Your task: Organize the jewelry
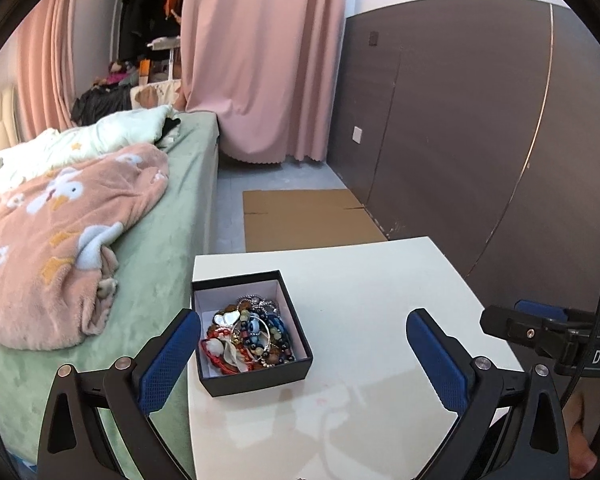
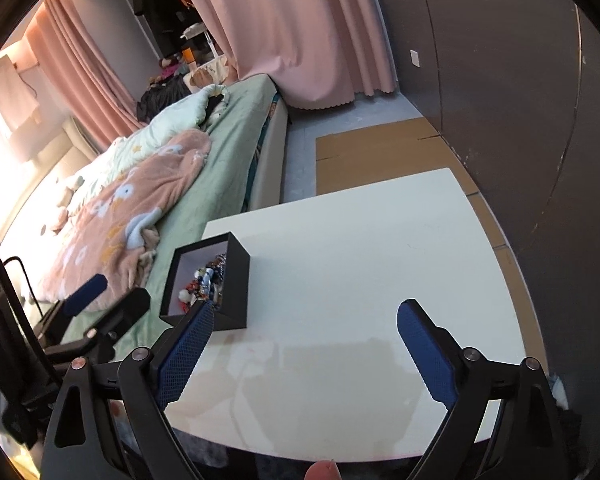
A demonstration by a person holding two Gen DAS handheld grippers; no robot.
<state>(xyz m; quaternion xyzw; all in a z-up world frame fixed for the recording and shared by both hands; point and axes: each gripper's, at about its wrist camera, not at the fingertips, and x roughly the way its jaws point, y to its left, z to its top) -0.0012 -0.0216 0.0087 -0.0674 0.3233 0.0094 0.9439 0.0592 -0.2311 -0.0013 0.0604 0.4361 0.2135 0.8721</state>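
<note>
A small black box (image 1: 256, 378) with a white lining stands on the left part of the white table (image 1: 360, 304). It holds a tangled heap of jewelry (image 1: 249, 336): beaded bracelets, red cord pieces and a silver heart. My left gripper (image 1: 304, 320) is open and empty, its left finger beside the box. The box (image 2: 236, 280) also shows in the right wrist view, with the jewelry (image 2: 204, 280) inside. My right gripper (image 2: 306, 312) is open and empty above the table (image 2: 360, 240), to the right of the box.
A bed (image 1: 160, 240) with a pink blanket (image 1: 60, 240) lies against the table's left edge. Flat cardboard (image 1: 304, 216) lies on the floor beyond the table. A dark wall panel (image 1: 480, 120) runs along the right. The other gripper (image 1: 540, 328) shows at the table's right edge.
</note>
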